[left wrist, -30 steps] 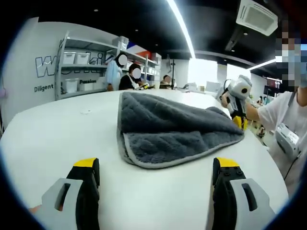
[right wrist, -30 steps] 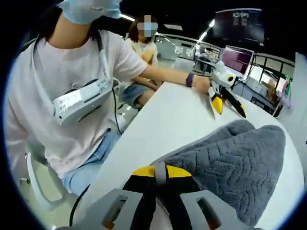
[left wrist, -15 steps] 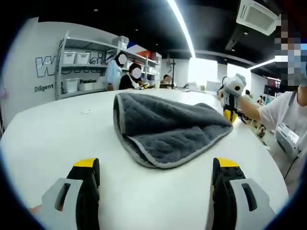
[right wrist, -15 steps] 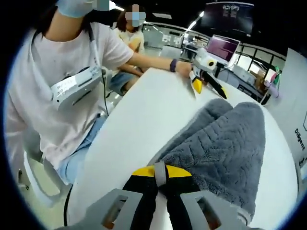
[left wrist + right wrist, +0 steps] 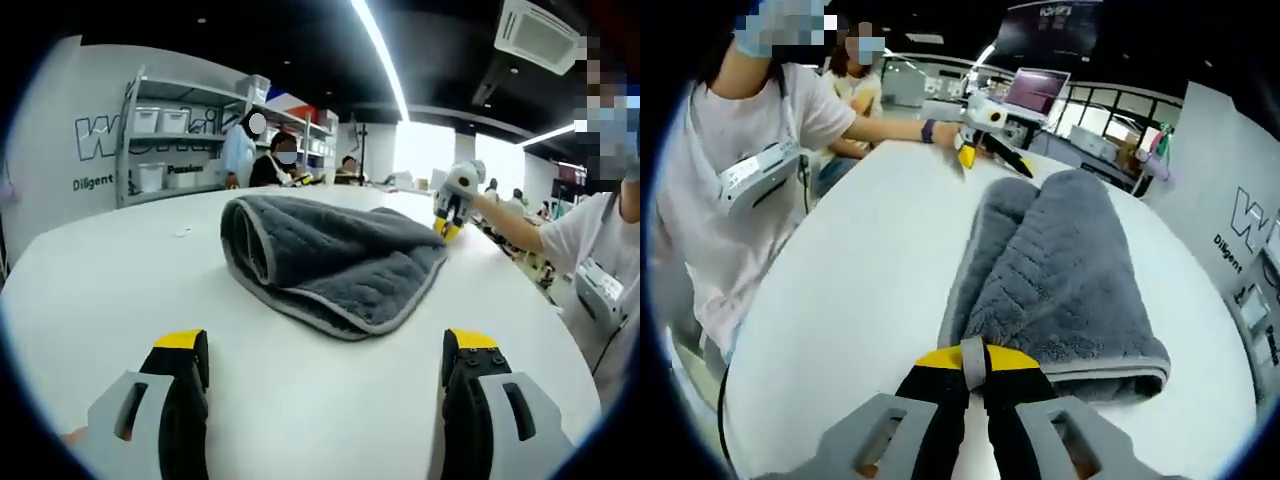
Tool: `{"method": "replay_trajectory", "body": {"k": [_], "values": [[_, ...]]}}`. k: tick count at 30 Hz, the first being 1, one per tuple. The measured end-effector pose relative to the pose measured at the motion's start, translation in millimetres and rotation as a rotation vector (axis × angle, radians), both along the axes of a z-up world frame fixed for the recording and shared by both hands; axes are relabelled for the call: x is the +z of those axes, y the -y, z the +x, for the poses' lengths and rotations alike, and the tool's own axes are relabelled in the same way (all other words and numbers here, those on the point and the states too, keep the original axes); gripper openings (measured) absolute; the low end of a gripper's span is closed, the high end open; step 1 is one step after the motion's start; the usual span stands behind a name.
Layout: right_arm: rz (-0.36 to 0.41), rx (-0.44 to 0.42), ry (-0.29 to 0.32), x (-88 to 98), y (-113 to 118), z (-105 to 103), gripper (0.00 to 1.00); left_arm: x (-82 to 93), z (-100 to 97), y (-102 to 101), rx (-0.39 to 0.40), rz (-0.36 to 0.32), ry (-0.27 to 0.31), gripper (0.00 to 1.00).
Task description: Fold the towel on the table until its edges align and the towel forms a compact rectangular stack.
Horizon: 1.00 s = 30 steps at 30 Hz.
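The grey towel [image 5: 330, 255] lies folded over on the white table [image 5: 110, 290], its rolled fold at the left and a layered, trimmed edge toward me. My left gripper [image 5: 325, 395] hovers open short of it, nothing between its yellow-tipped fingers [image 5: 180, 345]. My right gripper [image 5: 452, 205] sits at the towel's far right corner. In the right gripper view the towel [image 5: 1070, 250] runs away from me as a long doubled strip, and my right gripper [image 5: 975, 358] is shut on its near edge. The left gripper [image 5: 985, 140] stands open beyond the towel's far end.
The person's torso [image 5: 745, 190] leans at the table's edge beside the right gripper. Metal shelves with white bins [image 5: 165, 150] and standing people [image 5: 265, 160] fill the back. A laptop [image 5: 1038, 92] stands on a farther desk. Bare tabletop [image 5: 860, 270] spreads beside the towel.
The right gripper has carried its held towel edge across, so the towel is doubled into a narrower, thicker strip. The left gripper has stayed put and open.
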State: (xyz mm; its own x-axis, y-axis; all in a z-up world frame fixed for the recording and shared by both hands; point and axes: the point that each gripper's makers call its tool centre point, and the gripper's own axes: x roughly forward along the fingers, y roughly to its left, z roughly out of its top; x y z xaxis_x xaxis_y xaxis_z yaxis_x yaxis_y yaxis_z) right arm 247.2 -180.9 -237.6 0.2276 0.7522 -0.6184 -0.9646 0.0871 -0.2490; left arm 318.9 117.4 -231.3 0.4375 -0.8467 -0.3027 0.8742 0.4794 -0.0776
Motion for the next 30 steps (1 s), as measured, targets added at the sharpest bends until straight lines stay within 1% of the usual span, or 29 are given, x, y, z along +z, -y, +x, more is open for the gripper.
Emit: {"method": "replay_trajectory", "body": {"k": [4,9,16,19,22,26,30], "values": [[0.027,-0.078,0.023,0.8,12.2,24.9,0.01,0.3,1.3,-0.5,0.001,0.001,0.000,0.96],[0.037,-0.156,0.073,0.7,25.3,52.6,0.01,0.8,2.5,-1.0,0.002,0.000,-0.001,0.96],[0.040,-0.211,0.115,1.7,39.1,84.4,0.02,0.9,2.4,0.0,0.003,-0.002,-0.002,0.95],[0.047,-0.226,0.121,1.9,44.4,95.6,0.02,0.8,1.7,0.6,0.004,-0.002,-0.002,0.95],[0.086,-0.249,0.100,2.3,46.7,101.8,0.02,0.6,1.1,1.0,0.005,-0.004,-0.004,0.95],[0.142,-0.243,0.085,2.4,47.7,101.3,0.02,0.7,0.8,1.1,0.004,-0.006,-0.004,0.95],[0.186,-0.205,0.115,2.8,46.8,99.0,0.02,1.2,2.1,0.4,0.004,-0.008,-0.005,0.95]]}}
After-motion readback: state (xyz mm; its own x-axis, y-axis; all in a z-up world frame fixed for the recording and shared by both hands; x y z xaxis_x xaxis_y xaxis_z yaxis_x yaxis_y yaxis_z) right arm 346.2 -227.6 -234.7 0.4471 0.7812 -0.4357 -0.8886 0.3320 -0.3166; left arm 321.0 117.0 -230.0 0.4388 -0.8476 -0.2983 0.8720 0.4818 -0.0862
